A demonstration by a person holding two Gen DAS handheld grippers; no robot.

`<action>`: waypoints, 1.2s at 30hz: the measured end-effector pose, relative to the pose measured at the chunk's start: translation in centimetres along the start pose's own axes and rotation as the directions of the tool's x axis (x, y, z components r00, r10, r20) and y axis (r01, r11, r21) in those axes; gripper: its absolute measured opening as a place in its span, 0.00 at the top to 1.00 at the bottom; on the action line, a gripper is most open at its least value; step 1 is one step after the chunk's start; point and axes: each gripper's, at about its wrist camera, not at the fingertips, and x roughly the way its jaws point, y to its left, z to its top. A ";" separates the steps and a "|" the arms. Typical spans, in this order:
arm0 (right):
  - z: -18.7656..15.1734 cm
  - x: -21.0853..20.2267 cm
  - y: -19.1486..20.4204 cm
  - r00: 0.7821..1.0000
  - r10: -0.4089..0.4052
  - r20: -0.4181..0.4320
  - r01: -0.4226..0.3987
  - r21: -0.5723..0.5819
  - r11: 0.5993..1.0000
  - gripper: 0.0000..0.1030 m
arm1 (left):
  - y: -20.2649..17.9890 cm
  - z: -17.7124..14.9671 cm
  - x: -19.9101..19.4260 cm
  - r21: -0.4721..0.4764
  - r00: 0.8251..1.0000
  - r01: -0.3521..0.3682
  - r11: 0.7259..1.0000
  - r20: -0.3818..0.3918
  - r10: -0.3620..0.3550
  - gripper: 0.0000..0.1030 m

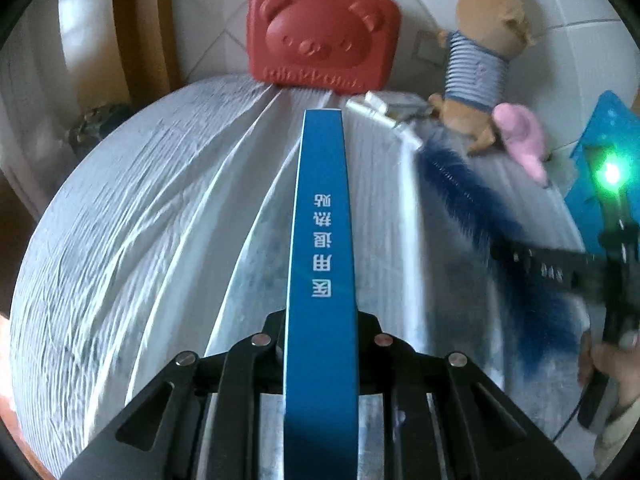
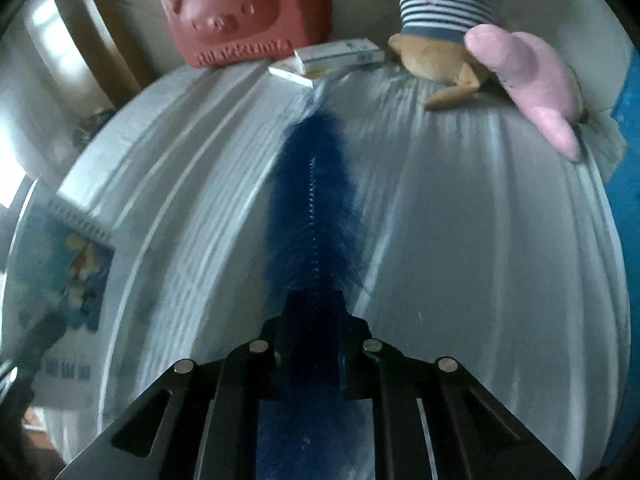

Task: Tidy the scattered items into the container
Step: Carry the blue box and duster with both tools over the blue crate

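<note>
Blue brush (image 2: 312, 200), red bear case (image 2: 240, 12) beyond, plush toy (image 2: 444, 8) beside

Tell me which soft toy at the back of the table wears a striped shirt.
The tan plush animal, in a blue-and-white striped shirt. The pink plush toy leaning against it has no clothing and is plain pink.

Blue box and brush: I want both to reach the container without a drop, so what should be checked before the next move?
1. Left gripper shut on the blue box: ok.
2. Right gripper shut on the blue brush: ok.
3. Brush gripped at its end, the length sticking out: ok, may swing.
4. Container identified: cannot tell; the red bear case stands at the back.
5. Table between brush and case bare: not ok, small white boxes lie there.
</note>
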 end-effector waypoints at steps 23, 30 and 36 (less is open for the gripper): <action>-3.9 -14.0 -1.7 0.993 0.059 0.101 -0.060 0.011 0.998 0.93 | -5.7 -0.7 -6.3 0.088 0.994 0.087 0.992 0.063 -0.093 0.83; -5.7 -8.9 -1.2 0.997 0.072 0.035 -0.073 0.011 0.997 0.32 | -4.5 -3.1 -3.2 0.059 0.998 0.055 0.997 -0.018 -0.054 0.83; -4.0 -2.7 0.6 1.000 0.029 0.003 -0.028 -0.085 0.996 0.26 | -3.4 -4.7 0.8 0.030 0.997 0.025 0.999 -0.077 -0.023 0.83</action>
